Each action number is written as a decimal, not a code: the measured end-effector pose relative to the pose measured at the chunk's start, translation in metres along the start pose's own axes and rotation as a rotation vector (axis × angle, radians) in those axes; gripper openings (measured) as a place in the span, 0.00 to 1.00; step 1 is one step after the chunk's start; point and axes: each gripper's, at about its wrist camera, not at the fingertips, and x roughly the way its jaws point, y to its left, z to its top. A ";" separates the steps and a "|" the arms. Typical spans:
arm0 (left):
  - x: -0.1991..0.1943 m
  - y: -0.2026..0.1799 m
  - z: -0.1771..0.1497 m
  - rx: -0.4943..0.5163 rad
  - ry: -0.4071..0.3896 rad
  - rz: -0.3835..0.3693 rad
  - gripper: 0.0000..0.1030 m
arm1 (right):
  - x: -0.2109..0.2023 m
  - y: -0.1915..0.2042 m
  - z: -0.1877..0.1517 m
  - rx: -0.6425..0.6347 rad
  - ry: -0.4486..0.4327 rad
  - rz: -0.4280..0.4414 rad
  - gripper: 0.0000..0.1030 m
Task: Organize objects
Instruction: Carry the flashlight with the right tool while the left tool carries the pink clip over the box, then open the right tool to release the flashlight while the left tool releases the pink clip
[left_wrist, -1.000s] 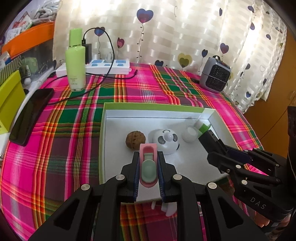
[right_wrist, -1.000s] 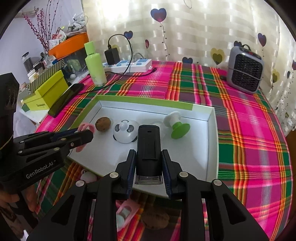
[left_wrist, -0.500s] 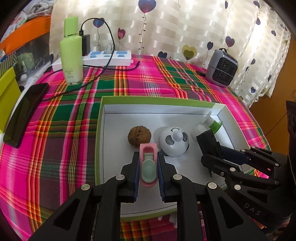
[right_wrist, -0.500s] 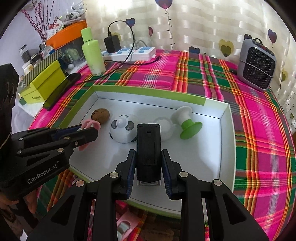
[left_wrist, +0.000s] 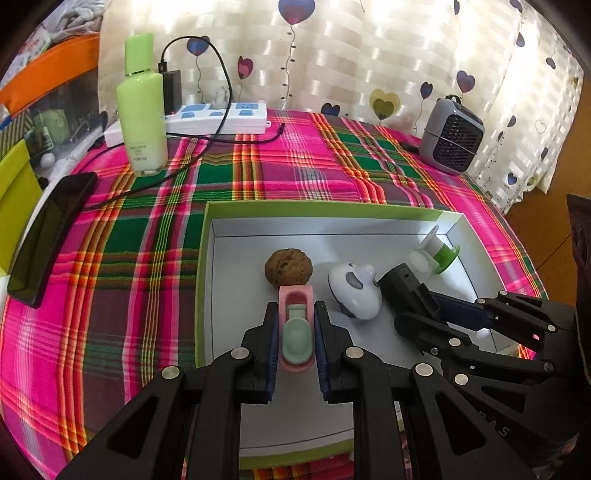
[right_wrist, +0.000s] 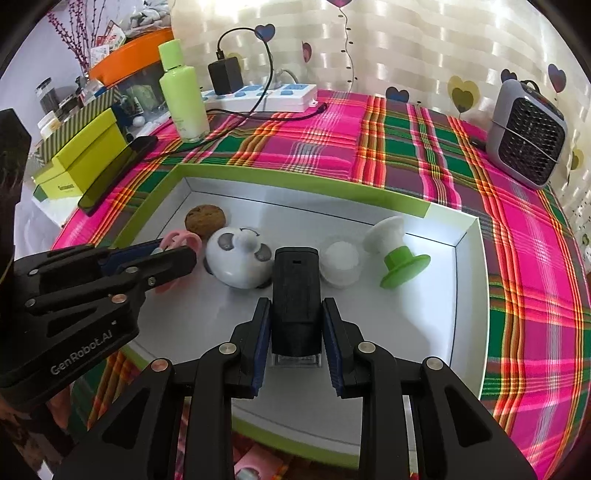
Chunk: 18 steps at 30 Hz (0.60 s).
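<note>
Tray (left_wrist: 458, 221) under tilted grippers (both loaded)

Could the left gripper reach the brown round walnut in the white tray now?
Probably not to grasp it: the left gripper is shut on a pink toy. The way to the walnut in the tray looks free, just ahead.

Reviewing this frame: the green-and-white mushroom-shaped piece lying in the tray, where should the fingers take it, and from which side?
Grip the narrow neck of the green-and-white mushroom-shaped piece, coming from above. It lies tipped on its side in the tray, so both wide ends flank the neck and would likely stop it slipping.
</note>
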 end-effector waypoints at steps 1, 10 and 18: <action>0.001 0.000 0.001 0.000 0.000 0.001 0.15 | 0.000 -0.001 0.000 0.000 0.000 -0.001 0.28; 0.006 0.000 0.007 0.005 -0.007 0.023 0.15 | 0.006 -0.003 0.008 -0.010 -0.006 -0.015 0.28; 0.008 -0.001 0.010 0.008 -0.009 0.042 0.16 | 0.009 -0.004 0.011 -0.014 -0.021 -0.018 0.28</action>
